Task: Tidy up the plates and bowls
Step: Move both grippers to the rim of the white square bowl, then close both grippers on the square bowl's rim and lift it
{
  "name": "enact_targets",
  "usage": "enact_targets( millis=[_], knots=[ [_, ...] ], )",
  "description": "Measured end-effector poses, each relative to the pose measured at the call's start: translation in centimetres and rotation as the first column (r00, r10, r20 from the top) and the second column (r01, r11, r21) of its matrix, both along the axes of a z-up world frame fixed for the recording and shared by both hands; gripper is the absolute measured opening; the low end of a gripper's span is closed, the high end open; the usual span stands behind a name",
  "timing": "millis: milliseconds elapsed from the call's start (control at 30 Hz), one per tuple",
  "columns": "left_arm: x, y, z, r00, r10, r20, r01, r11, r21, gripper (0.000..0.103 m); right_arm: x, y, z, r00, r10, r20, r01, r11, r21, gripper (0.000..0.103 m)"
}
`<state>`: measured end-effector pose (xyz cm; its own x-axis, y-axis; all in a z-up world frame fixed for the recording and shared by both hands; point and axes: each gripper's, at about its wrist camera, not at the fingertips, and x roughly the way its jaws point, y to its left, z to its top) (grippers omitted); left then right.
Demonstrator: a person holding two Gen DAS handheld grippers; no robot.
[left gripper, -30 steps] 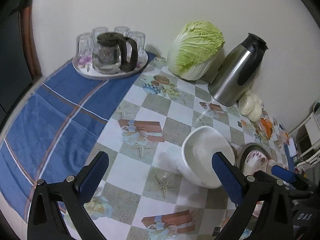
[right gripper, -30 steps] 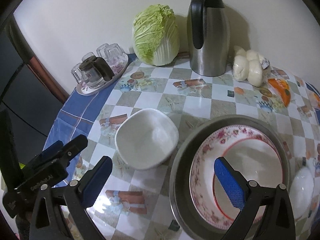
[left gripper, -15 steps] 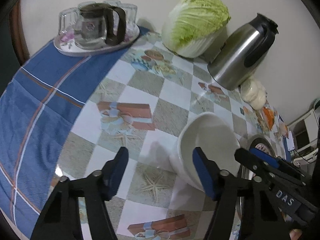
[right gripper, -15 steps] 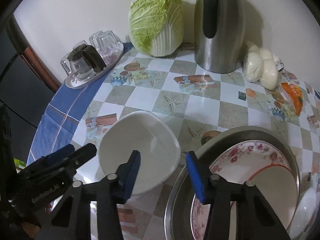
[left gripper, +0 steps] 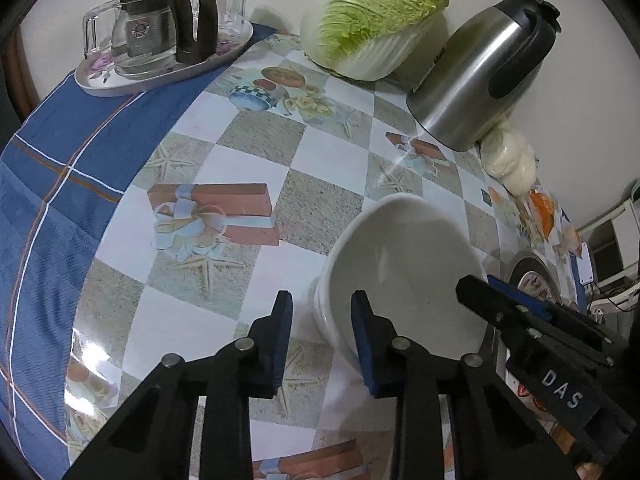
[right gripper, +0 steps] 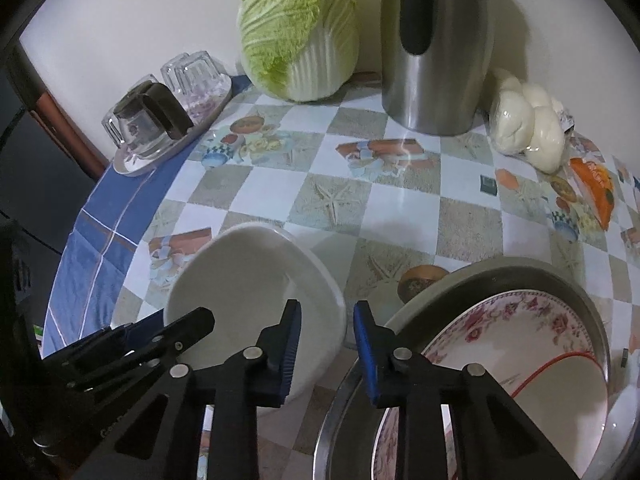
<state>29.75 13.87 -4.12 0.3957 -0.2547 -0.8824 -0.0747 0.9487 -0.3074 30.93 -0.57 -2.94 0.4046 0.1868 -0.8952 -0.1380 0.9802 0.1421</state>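
A white squarish bowl (left gripper: pixel 404 276) (right gripper: pixel 248 280) sits on the checked tablecloth. My left gripper (left gripper: pixel 321 300) straddles its left rim, one finger outside and one inside. The jaws are closing, and a sliver of table still shows beside the outer pad. My right gripper (right gripper: pixel 327 306) straddles the opposite rim the same way, jaws closing, with a thin gap at the outer pad. Each gripper shows in the other's view: the right gripper (left gripper: pixel 520 312) and the left gripper (right gripper: pixel 160 340). Beside the bowl, a metal basin (right gripper: pixel 476 276) holds a floral plate (right gripper: pixel 532 320).
Along the wall stand a cabbage (right gripper: pixel 300 32), a steel jug (right gripper: pixel 436 52), a bag of white buns (right gripper: pixel 528 124) and a tray (left gripper: pixel 168 76) with a glass teapot and glasses. A blue cloth (left gripper: pixel 52 168) covers the table's left side.
Both grippers came down onto the white bowl. Their jaws narrowed from wide open until each straddles a rim of the bowl.
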Motion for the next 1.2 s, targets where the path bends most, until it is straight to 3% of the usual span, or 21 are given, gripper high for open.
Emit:
enact_targets(
  millis=[700,1200],
  knots=[
    [-3.0,4.2,0.1,0.993,0.116,-0.002,-0.116,0.993,-0.024,0.032,-2.1,4.0,-1.8,0.993,0.107,-0.053,-0.106,0.994,0.014,0.022],
    [-5.2,4.2,-2.1,0.990,0.132,-0.058,-0.132,0.991,0.003,0.029,-3.3,6.0,-2.9,0.985,0.141,-0.095,-0.138,0.990,0.037,0.022]
  ],
)
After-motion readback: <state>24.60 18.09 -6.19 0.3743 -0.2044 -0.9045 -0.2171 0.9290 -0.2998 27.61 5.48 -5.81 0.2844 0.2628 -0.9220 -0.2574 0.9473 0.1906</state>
